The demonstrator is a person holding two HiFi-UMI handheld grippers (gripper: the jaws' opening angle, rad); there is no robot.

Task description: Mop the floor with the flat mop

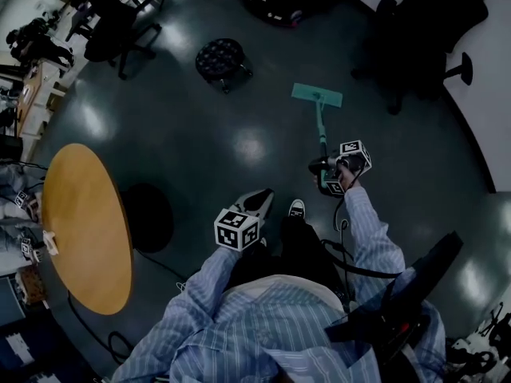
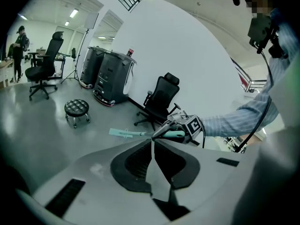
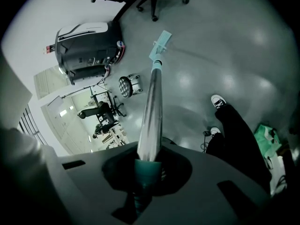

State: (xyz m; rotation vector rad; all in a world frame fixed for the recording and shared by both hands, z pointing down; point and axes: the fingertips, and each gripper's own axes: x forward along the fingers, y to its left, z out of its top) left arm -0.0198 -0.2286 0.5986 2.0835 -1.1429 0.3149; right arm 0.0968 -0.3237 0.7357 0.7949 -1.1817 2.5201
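The flat mop's teal head (image 1: 317, 94) lies flat on the dark grey floor ahead of me. Its pole (image 1: 321, 130) slants back to my right gripper (image 1: 327, 168), which is shut on the teal grip (image 3: 146, 171) at the pole's top end. In the right gripper view the silver pole (image 3: 152, 102) runs out from between the jaws to the mop head (image 3: 161, 45). My left gripper (image 1: 260, 201) hangs in front of my waist, shut, with nothing between its jaws. From the left gripper (image 2: 152, 142) view the mop (image 2: 124, 134) and the right gripper (image 2: 187, 127) show beyond the tips.
A round wooden table (image 1: 84, 230) stands at my left. A black padded stool (image 1: 219, 58) sits left of the mop head. Office chairs (image 1: 120, 30) (image 1: 415, 38) stand at both far sides, a black machine (image 2: 110, 76) by the wall. My shoe (image 1: 296, 208) is behind the mop.
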